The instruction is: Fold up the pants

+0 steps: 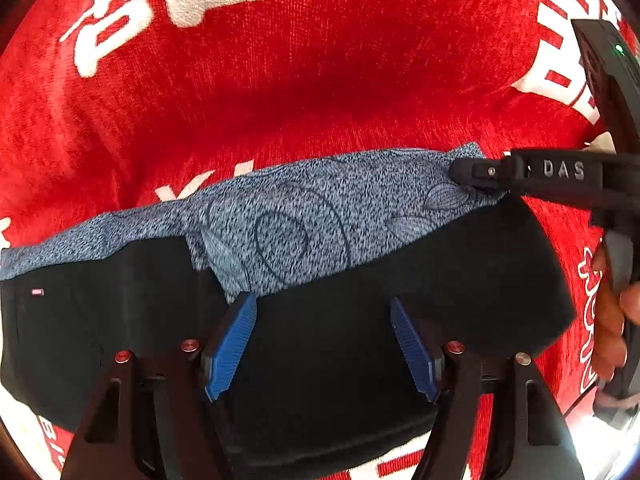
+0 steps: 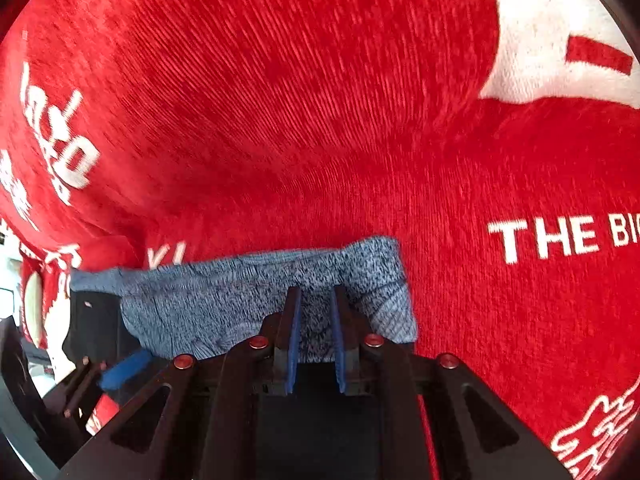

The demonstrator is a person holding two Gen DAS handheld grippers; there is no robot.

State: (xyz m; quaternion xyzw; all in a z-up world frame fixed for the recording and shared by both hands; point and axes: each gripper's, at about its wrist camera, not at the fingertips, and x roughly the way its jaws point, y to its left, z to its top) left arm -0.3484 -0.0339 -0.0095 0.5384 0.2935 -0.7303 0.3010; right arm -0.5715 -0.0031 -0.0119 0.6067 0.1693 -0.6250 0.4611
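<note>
Across a red blanket (image 1: 320,92) with white lettering lie the pants (image 1: 304,224), folded into a long band that runs from the left edge of the left wrist view to its right side. Two surfaces show: a speckled blue-grey fabric with thin drawn outlines along the far side, and a plain black panel (image 1: 440,272) along the near side, with a tiny tag near its left end. The black panel overlaps the near edge of the speckled part.

Over the black panel hangs the left gripper (image 1: 323,344), pointing steeply down. Its blue pads (image 1: 234,348) stand wide apart and nothing sits between them; whether the tips touch the cloth below cannot be told.

At the right end of the band, the right gripper (image 1: 460,172) reaches in from the right edge of that view, its black fingers lying at the far right corner of the speckled fabric. A hand (image 1: 612,320) wraps the handle near the right edge.

From the right wrist view, the right gripper (image 2: 315,300) points down onto the speckled fabric (image 2: 224,300) close to its right end. The jaws are drawn narrow, with only a slim gap between the blue pads, and speckled cloth shows in that gap. Whether the pads truly pinch a fold cannot be told. At the lower left of this view a blue pad of the left gripper (image 2: 126,368) shows beside the black panel (image 2: 96,320).
</note>
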